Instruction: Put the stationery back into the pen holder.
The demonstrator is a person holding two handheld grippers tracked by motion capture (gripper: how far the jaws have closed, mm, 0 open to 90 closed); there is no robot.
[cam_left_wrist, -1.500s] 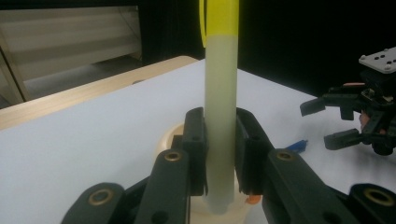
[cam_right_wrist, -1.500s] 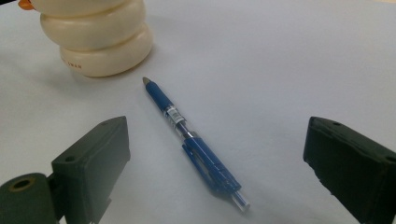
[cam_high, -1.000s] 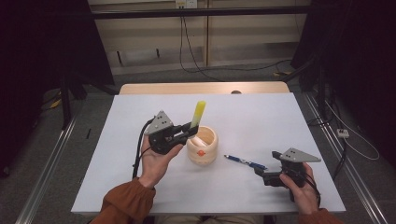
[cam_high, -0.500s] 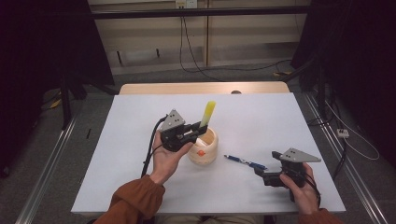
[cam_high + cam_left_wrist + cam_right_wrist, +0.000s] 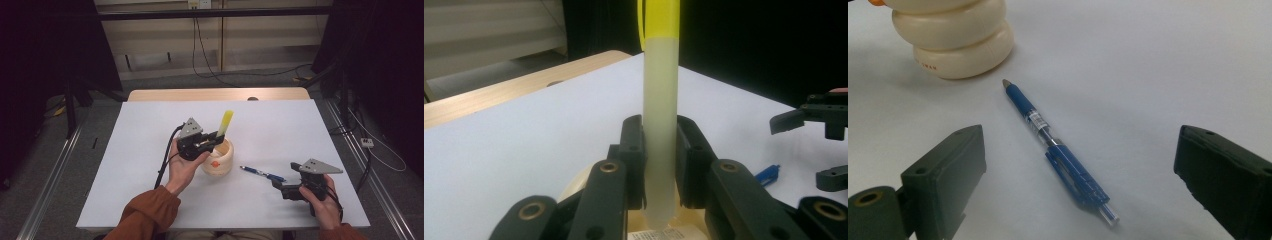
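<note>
Centre frame — left gripper (image 5: 216,137): jaws clamped on yellow highlighter (image 5: 225,123), over cream holder (image 5: 218,158).
Lower right — right gripper (image 5: 1088,170): jaws wide, empty, blue pen (image 5: 1060,154) between.

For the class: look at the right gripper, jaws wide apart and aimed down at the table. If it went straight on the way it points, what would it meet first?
Most likely the blue pen, which lies on the white table between the open jaws of the right gripper. Depth is hard to judge, so it might touch the table just beside it.
</note>
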